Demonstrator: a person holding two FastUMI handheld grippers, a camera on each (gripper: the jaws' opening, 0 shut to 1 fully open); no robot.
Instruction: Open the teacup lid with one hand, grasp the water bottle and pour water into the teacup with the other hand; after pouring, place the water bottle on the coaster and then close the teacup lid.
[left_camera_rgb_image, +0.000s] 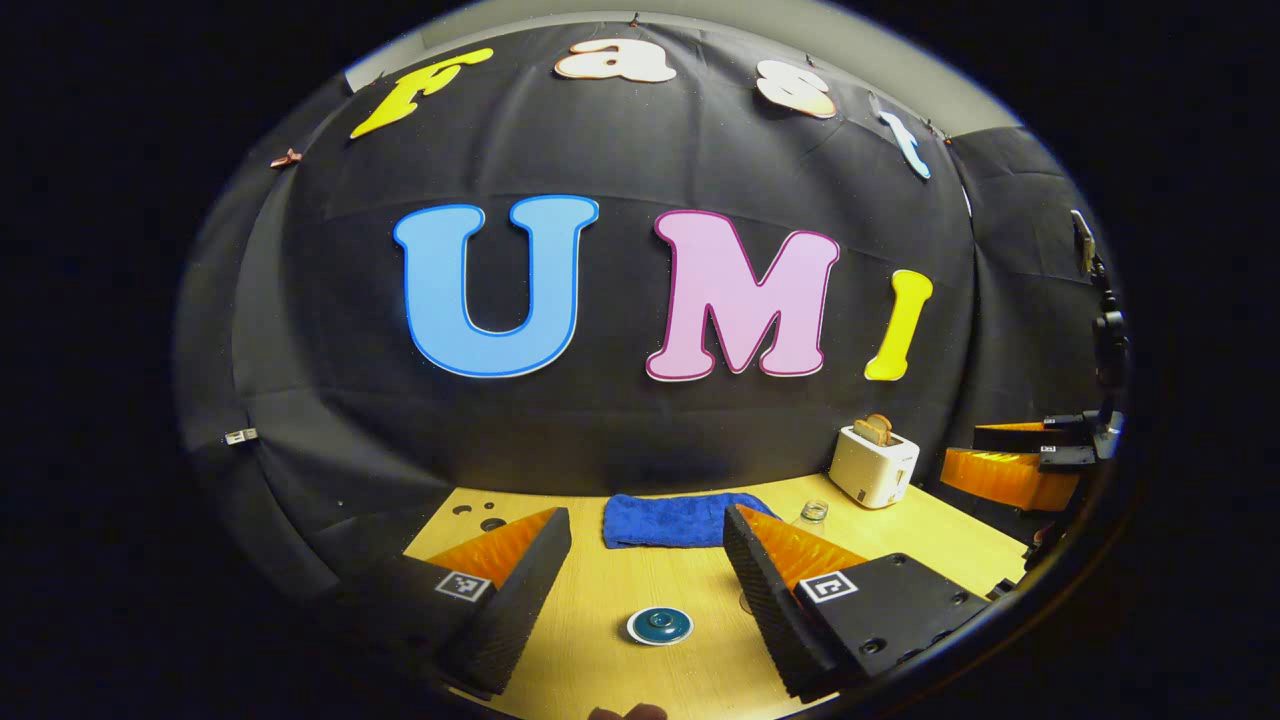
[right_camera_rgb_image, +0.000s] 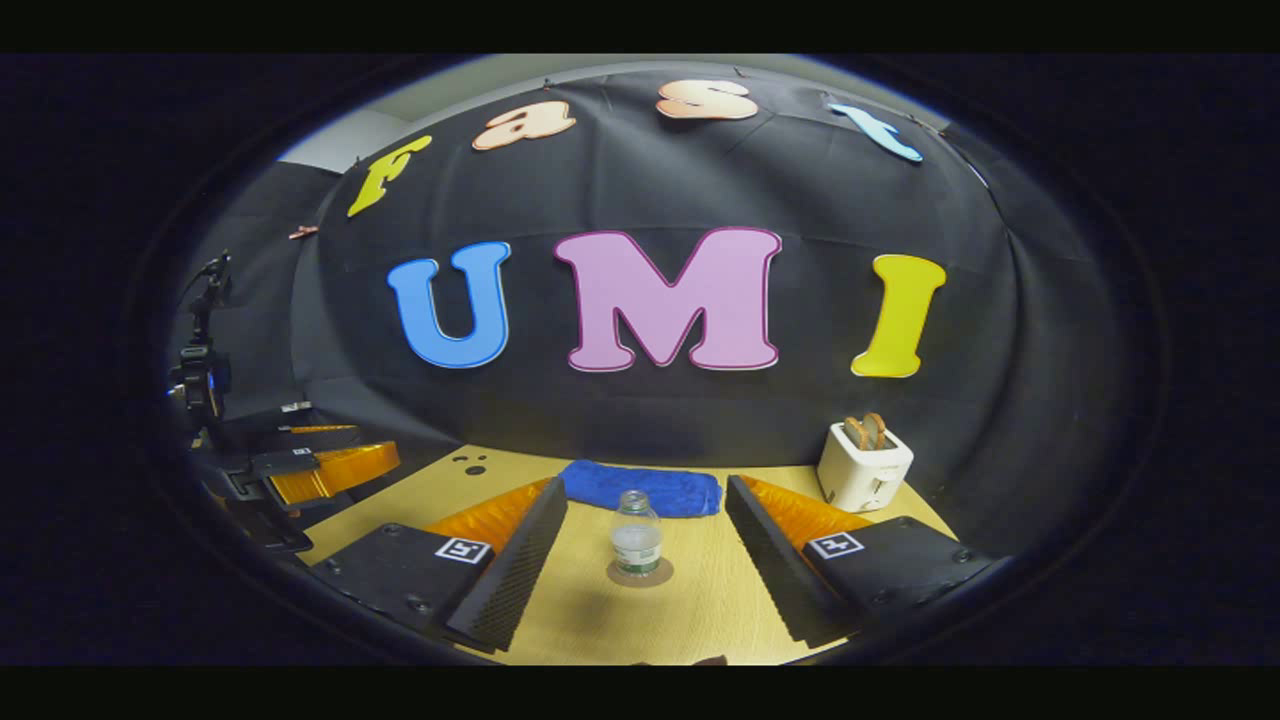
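Pale wood counter (right_camera_rgb_image: 690, 610) carries everything. At twelve o'clock lies one blue towel (right_camera_rgb_image: 640, 487); at two o'clock stands one white toaster (right_camera_rgb_image: 863, 467) with two toast slices. One clear water bottle (right_camera_rgb_image: 636, 540), label-banded, partly filled, stands upright on one round coaster (right_camera_rgb_image: 640, 575) between the wide-open, empty right claw (right_camera_rgb_image: 640, 570). In the left gripper view, one teal teacup lid (left_camera_rgb_image: 660, 625) with a white rim sits between the gaping, empty left claw (left_camera_rgb_image: 645, 590).

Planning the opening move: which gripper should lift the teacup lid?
Left. The left gripper is open with the teacup lid between its fingers; the right gripper is open facing the water bottle on its coaster.
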